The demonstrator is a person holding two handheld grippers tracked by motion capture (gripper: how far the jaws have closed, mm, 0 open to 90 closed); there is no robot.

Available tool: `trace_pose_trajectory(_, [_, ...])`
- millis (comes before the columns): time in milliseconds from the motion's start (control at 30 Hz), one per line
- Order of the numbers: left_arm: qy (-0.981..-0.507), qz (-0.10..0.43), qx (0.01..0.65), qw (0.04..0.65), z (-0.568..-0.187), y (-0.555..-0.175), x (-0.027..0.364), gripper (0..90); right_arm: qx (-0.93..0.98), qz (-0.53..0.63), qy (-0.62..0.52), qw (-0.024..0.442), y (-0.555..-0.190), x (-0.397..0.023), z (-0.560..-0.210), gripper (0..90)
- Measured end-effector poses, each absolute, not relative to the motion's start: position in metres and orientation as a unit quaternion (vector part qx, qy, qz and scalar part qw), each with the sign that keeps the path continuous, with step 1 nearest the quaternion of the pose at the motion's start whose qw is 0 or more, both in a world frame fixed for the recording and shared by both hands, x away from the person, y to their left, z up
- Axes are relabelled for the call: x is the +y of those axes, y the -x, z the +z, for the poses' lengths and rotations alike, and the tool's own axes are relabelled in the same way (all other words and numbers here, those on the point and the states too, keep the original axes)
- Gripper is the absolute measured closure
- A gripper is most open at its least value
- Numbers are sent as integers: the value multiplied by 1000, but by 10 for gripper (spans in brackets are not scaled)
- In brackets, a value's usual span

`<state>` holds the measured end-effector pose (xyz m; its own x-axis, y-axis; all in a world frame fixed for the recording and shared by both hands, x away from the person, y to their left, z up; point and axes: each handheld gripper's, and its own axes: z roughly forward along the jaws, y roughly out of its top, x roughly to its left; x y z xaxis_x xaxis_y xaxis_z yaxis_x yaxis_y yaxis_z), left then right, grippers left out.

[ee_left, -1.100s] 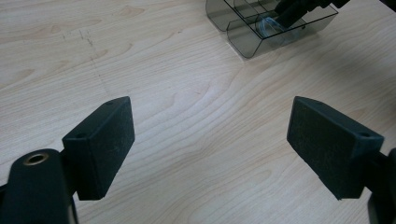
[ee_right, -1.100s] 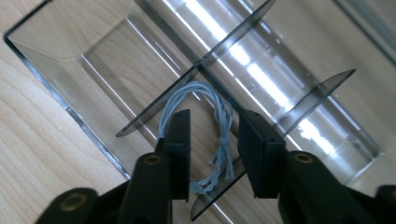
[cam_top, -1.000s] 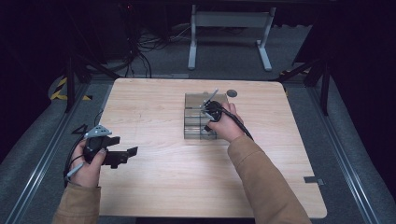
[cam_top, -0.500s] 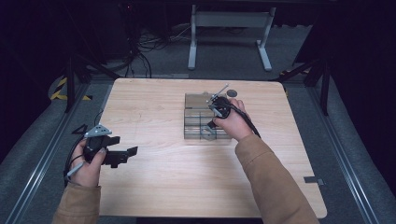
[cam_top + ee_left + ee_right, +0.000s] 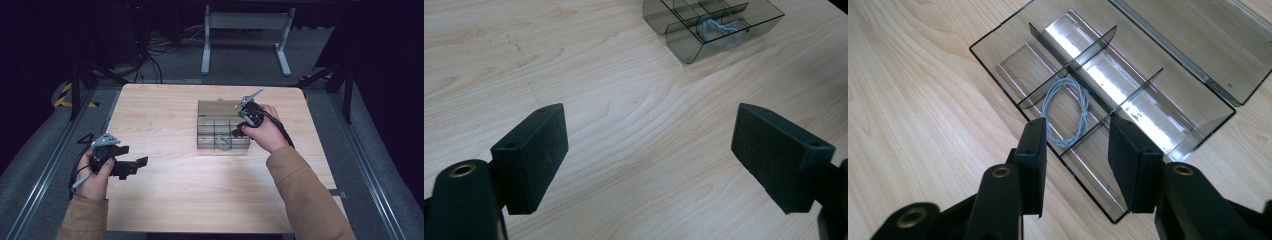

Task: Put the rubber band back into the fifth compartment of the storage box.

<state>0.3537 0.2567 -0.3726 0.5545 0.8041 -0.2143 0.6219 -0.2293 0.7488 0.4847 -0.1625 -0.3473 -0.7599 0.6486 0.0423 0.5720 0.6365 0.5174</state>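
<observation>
1. My right gripper [image 5: 1075,150] hangs empty, jaws just opening, over the compartment box [image 5: 222,131].
2. The wire coil [image 5: 1065,112] lies in a middle compartment, just beyond the jaws.
3. My left gripper [image 5: 649,160] idles, spread wide, farther away.

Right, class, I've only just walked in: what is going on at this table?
A person holds a gripper in each hand at a wooden table. The right gripper hangs over an open clear divided box; its jaws have just been opening, with nothing between them. A coil of pale wire lies in one compartment below. The left gripper is open above bare wood, well away from the box.
</observation>
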Motion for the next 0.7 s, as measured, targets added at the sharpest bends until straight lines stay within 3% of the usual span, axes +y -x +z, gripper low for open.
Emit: trace_pose_trajectory(700, [-780,109,454,417,-372,-356,253,159,907,279,-308,65,-434,-202,-338,513])
